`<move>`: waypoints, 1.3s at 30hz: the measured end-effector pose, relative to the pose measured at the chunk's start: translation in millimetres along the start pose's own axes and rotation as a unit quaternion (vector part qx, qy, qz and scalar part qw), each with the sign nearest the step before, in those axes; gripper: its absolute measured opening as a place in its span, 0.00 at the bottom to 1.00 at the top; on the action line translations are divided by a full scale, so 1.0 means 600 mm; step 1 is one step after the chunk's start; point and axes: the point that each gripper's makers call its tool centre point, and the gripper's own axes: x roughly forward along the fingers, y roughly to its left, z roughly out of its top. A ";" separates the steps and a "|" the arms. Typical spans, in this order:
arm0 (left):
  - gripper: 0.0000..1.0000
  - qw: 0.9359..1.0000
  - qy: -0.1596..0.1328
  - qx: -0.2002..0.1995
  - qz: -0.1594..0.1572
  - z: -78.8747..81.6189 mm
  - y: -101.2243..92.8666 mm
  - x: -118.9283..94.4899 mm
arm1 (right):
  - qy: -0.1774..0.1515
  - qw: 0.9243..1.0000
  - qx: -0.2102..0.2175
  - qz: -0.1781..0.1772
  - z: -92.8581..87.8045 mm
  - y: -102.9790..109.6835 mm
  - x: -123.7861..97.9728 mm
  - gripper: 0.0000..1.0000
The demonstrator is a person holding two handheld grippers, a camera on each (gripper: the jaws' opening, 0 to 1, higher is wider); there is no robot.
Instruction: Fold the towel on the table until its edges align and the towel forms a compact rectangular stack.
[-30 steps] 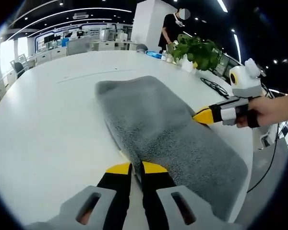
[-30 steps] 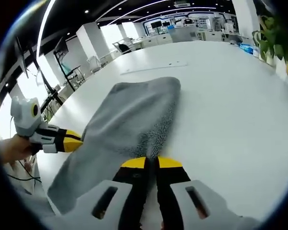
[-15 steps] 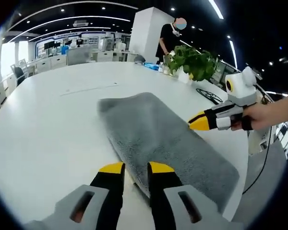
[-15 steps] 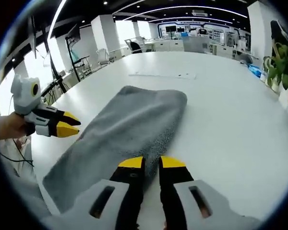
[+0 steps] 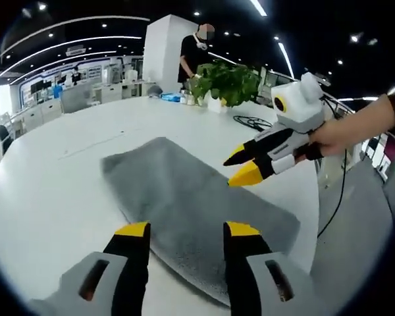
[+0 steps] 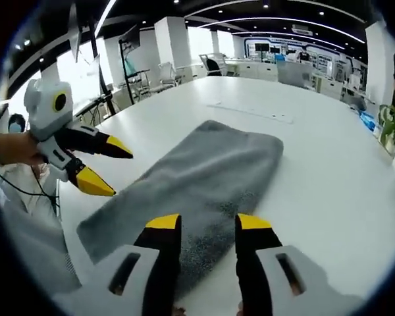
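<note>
Both claws released, spread; grey towel [image 5: 184, 210] folded, long strip, flat.

A large white round-edged table [image 5: 46, 197] is seen in both views. A grey towel [image 5: 184, 197], folded into a long rectangle, is laid flat on it. Near the far edge, potted plants [image 5: 227, 79], a coiled black cable [image 5: 253, 122] and a small blue item [image 5: 171, 97] are set.

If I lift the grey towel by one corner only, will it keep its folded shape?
Probably not. The towel lies flat in soft layers with rounded folds, so it would likely droop and unfold. Its fuzzy pile suggests good grip, not slipping. Both tongs, left and right, are open above it.
</note>
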 end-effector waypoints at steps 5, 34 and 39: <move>0.52 0.999 0.025 0.032 -0.021 -0.023 -0.032 -0.009 | 0.008 0.999 -0.025 0.028 -0.012 0.032 -0.009 0.36; 0.45 0.985 0.092 0.117 -0.088 -0.112 -0.150 -0.008 | 0.070 0.975 -0.170 0.121 -0.131 0.159 -0.058 0.37; 0.45 0.986 0.094 0.113 -0.084 -0.116 -0.150 -0.007 | 0.072 0.973 -0.183 0.119 -0.138 0.161 -0.054 0.39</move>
